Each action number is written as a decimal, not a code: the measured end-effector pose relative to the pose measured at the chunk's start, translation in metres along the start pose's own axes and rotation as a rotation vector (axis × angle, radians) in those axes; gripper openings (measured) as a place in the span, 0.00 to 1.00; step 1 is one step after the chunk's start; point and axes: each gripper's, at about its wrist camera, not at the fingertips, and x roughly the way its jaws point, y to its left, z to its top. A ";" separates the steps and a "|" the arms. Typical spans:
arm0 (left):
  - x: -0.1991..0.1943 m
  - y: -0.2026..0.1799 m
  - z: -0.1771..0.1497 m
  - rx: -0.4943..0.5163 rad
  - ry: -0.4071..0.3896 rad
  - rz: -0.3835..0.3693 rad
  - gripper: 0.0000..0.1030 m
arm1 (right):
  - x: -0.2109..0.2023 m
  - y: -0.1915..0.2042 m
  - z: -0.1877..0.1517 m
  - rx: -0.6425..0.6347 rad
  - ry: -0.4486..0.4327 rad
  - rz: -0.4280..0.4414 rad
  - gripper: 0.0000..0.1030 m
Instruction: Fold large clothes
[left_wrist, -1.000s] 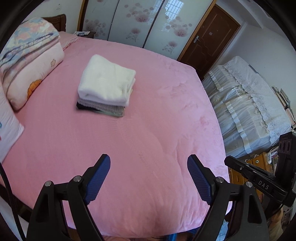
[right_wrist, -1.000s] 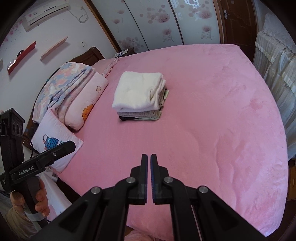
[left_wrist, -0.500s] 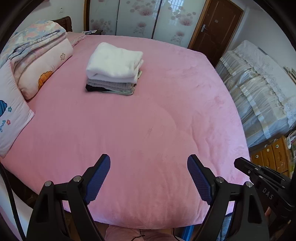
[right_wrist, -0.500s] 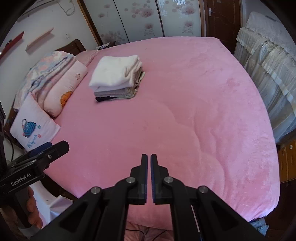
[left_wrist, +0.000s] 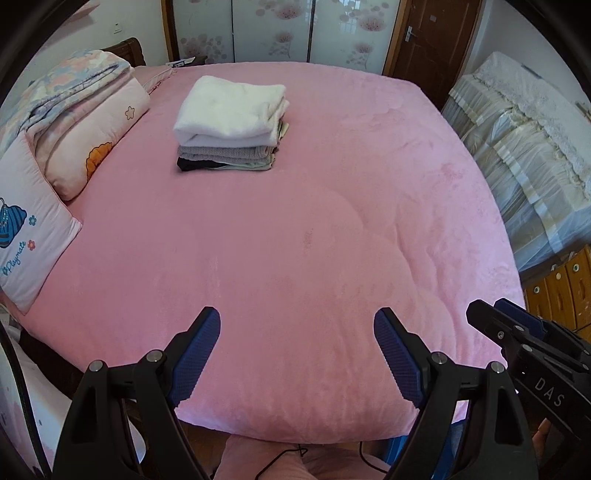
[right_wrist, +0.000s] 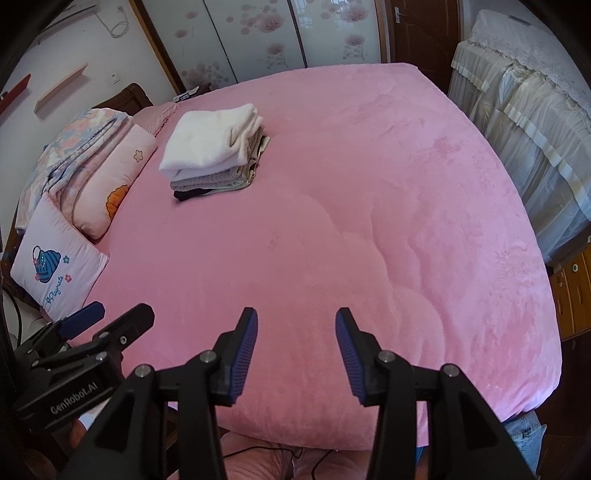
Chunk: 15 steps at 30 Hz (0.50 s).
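The right hand-held gripper (right_wrist: 295, 332), pinched shut a second ago, is opening on nothing above the near edge of the pink bed (left_wrist: 332, 221), the left hand-held gripper (left_wrist: 297, 332) stays wide, and the folded stack of clothes (left_wrist: 231, 122) lies far up the bed, so another garment probably comes next.

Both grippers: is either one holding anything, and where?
Nothing is held. The left gripper stands open and empty; the right gripper's jaws are opening, nothing between them.
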 end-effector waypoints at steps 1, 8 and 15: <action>0.002 -0.002 -0.001 0.004 0.012 0.008 0.82 | 0.003 -0.001 -0.001 0.000 0.013 -0.001 0.43; 0.009 -0.005 0.000 0.004 0.041 0.027 0.82 | 0.011 -0.004 -0.003 -0.013 0.047 0.005 0.46; 0.013 -0.004 0.002 -0.012 0.053 0.017 0.82 | 0.010 -0.003 -0.002 -0.030 0.039 0.011 0.56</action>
